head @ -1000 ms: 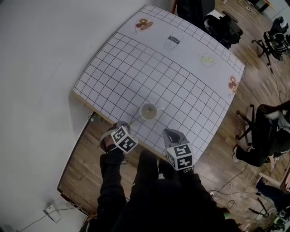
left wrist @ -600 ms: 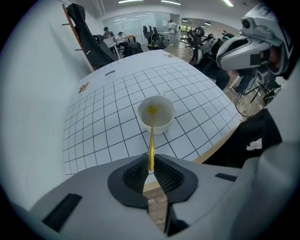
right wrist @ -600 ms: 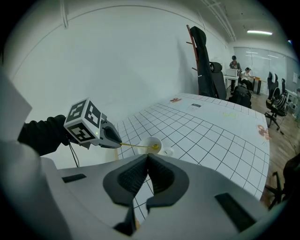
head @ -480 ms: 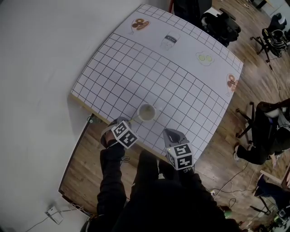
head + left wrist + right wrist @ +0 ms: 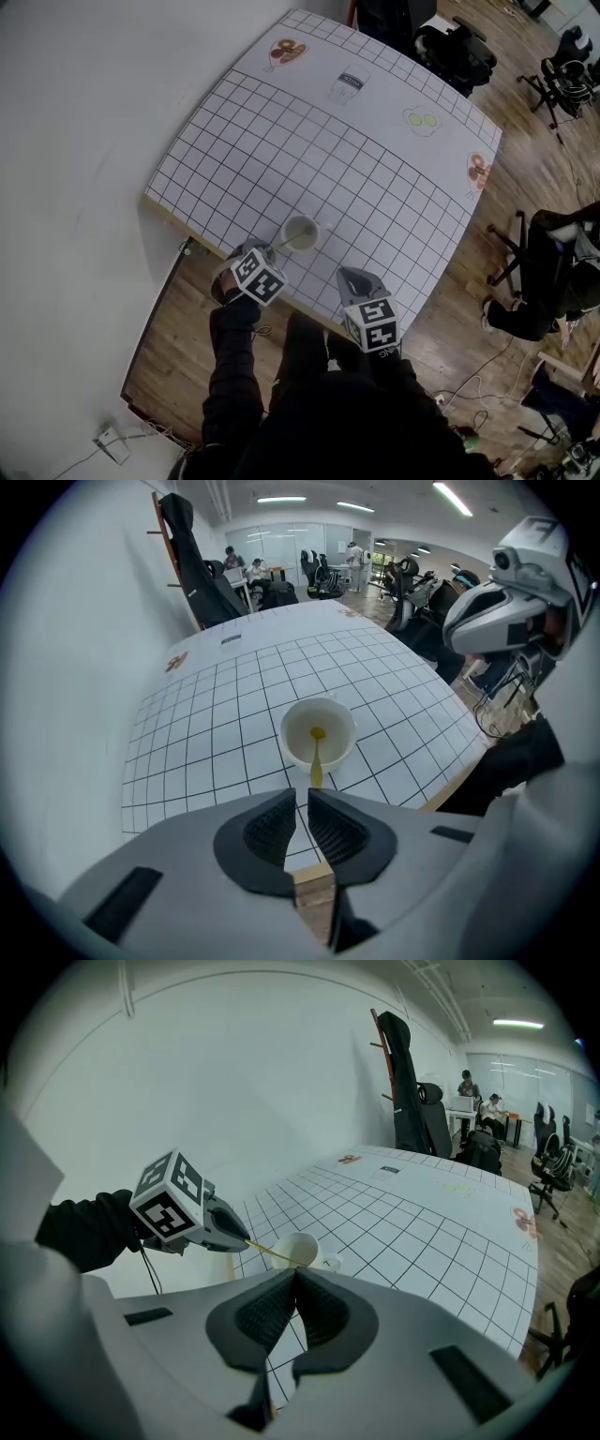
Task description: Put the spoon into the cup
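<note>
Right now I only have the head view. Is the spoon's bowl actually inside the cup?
Observer: Yes. The left gripper view shows the spoon with its bowl down inside the cup.
Operator: Is the left gripper holding it?
Observer: Yes. The left gripper is shut on the end of the spoon's handle, and the handle slants up out of the cup to the gripper's tips.
Operator: And the right gripper?
Observer: The right gripper view shows the right gripper shut with nothing between its jaws. It is apart from the cup.
</note>
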Demonstrator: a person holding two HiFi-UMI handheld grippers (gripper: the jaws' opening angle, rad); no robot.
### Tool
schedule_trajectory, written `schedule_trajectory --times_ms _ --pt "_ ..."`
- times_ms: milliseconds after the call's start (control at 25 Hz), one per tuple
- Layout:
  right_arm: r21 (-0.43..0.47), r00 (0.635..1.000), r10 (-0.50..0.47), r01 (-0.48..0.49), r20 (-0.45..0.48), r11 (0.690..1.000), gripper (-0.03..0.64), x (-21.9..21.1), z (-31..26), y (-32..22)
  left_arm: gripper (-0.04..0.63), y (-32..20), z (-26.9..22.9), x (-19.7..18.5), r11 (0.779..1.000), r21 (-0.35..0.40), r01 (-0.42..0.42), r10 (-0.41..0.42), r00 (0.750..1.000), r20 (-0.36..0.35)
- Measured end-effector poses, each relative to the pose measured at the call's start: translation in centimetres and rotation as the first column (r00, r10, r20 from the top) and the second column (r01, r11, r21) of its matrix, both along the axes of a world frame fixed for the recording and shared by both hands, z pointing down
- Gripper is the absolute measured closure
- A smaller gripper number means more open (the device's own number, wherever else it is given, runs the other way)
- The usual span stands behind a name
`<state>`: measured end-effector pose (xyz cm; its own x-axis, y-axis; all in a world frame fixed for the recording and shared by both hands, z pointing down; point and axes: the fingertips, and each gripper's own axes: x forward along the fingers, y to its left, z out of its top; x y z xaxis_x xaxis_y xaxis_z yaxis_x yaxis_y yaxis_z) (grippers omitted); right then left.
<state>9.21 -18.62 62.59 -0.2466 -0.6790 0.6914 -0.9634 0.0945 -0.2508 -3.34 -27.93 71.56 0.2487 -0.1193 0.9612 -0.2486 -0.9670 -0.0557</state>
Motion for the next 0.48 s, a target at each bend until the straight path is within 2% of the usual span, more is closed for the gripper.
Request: schedule_trajectory --times_ms 240,480 --pt "0.025 1.000 -0.003 0.003 0.011 1.000 0.595 0.5 -0.6 0.5 0.540 0.8 -0.5 0.0 0.999 -0.003 0.039 -0.039 0.999 -0.025" --pt "0.059 1.000 -0.024 0.023 0.017 0.998 0.595 0.2 -1.7 0.7 0.540 1.7 -2.2 -1.8 0.990 0.013 0.141 -0.140 0.987 -0.077"
